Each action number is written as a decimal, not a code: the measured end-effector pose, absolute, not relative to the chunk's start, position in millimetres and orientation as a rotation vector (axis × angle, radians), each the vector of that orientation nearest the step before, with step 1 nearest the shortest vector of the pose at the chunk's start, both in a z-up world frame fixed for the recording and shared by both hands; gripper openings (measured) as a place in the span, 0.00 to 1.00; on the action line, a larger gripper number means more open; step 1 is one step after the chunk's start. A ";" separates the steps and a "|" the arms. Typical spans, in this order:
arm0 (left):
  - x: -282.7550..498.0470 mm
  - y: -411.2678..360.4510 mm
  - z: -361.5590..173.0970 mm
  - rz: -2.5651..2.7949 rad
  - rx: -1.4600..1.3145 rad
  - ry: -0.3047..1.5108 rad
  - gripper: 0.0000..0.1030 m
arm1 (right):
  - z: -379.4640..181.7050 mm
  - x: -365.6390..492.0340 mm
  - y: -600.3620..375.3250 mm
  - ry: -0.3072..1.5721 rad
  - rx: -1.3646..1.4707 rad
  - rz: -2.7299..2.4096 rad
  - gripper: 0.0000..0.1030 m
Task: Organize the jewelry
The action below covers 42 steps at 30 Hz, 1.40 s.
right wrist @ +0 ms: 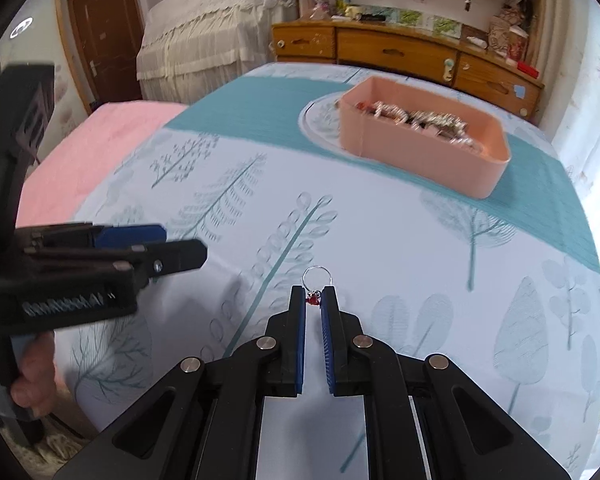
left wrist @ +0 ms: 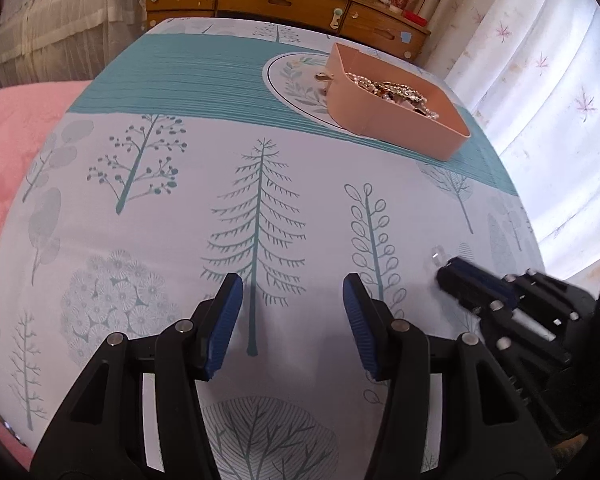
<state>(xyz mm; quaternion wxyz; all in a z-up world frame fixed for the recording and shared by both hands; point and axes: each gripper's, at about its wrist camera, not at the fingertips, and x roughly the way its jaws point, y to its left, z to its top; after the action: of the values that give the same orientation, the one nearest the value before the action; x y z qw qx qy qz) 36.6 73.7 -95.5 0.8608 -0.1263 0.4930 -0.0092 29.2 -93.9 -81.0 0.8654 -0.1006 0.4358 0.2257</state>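
The right tongs [right wrist: 313, 300] are squeezed nearly shut on a small earring [right wrist: 315, 285]. Its red bead sits between the blue pads [right wrist: 300, 332], and its thin wire ring pokes out past the tips. The earring is just above the cloth [right wrist: 400, 248] with the tree pictures.

The left tongs [left wrist: 293, 294] stand partway open with nothing between them, only cloth below. In the right view they point in from the left, with a hand [right wrist: 34, 376] on the handle. The two tongs are close, side by side, but apart.

Nothing lies between the tongs and the pink box [right wrist: 476, 176] farther back on the cloth. The box is open on top and has a heap of shiny jewelry [right wrist: 420, 120] inside. It rests partly on a round leaf picture [left wrist: 296, 80].

Behind the table are a wooden drawer chest [right wrist: 400, 54], a pink blanket [right wrist: 92, 148] on the left and a white curtain [left wrist: 548, 92] on the right.
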 end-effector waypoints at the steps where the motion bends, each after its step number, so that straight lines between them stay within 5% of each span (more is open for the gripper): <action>1: 41.6 71.6 -93.9 -0.022 -0.251 1.040 0.48 | -77.3 32.2 -96.9 0.907 -0.200 0.466 0.08; 6: 64.0 68.9 -77.8 0.001 -0.212 1.014 0.48 | -51.3 61.3 -117.8 0.864 -0.107 0.422 0.08; 11: 92.1 69.1 -52.0 0.017 -0.204 0.964 0.79 | -23.7 100.7 -141.8 0.826 -0.013 0.372 0.08; 37: 188.3 45.9 -7.8 0.094 -0.070 0.896 0.80 | -6.3 229.7 -165.3 0.864 0.093 0.230 0.09; 42: 184.6 38.3 -5.9 0.087 -0.036 0.885 0.80 | -16.8 235.0 -167.3 0.891 0.116 0.215 0.26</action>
<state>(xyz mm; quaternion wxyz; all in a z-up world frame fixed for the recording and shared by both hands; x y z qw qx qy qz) 184.6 38.3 -5.9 0.9025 -0.0173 0.4282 0.0420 235.0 -167.3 -16.8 0.8953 0.0559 0.4297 0.1039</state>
